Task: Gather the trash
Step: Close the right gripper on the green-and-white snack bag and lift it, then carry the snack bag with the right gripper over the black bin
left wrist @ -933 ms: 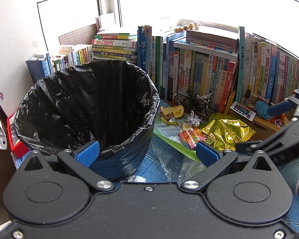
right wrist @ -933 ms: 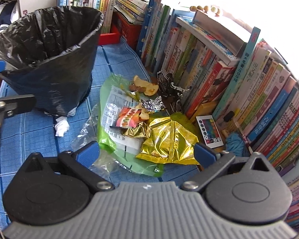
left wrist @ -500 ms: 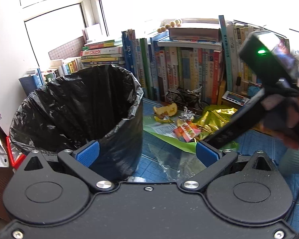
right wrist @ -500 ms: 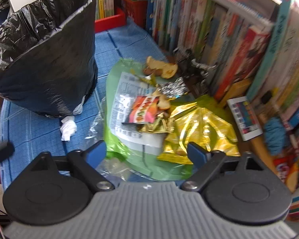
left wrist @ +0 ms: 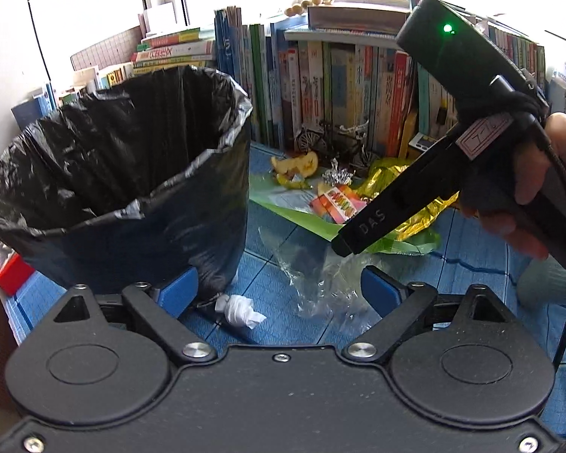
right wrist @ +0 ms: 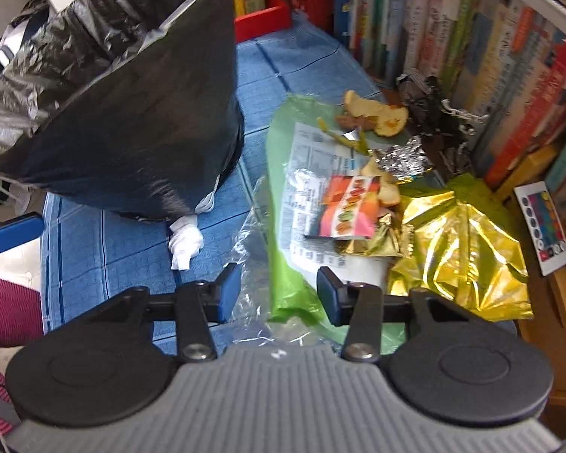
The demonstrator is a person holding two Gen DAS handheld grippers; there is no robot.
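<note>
A bin lined with a black bag (left wrist: 132, 173) stands on the left of the blue cloth. My left gripper (left wrist: 279, 294) is open, low beside the bin's base, with a white tissue wad (left wrist: 239, 309) and clear plastic film (left wrist: 320, 275) just ahead of it. My right gripper (right wrist: 279, 298) is over the near end of the litter pile. Its jaws are narrowed but apart, and the clear film (right wrist: 253, 283) and the corner of a green bag (right wrist: 283, 188) lie between them. Beyond lie an orange snack wrapper (right wrist: 351, 207), a gold foil bag (right wrist: 460, 241) and fruit scraps (right wrist: 377, 113).
A row of books (left wrist: 320, 83) walls the far side, with a toy bicycle (left wrist: 332, 139) and a remote (right wrist: 543, 226) in front. A red box (right wrist: 260, 19) sits behind the bin (right wrist: 139, 124). A person's hand (left wrist: 528, 188) holds the right gripper.
The right gripper has dropped closer to the litter and its jaws have narrowed by about half. The left gripper has sunk lower, so the tissue wad now shows.
</note>
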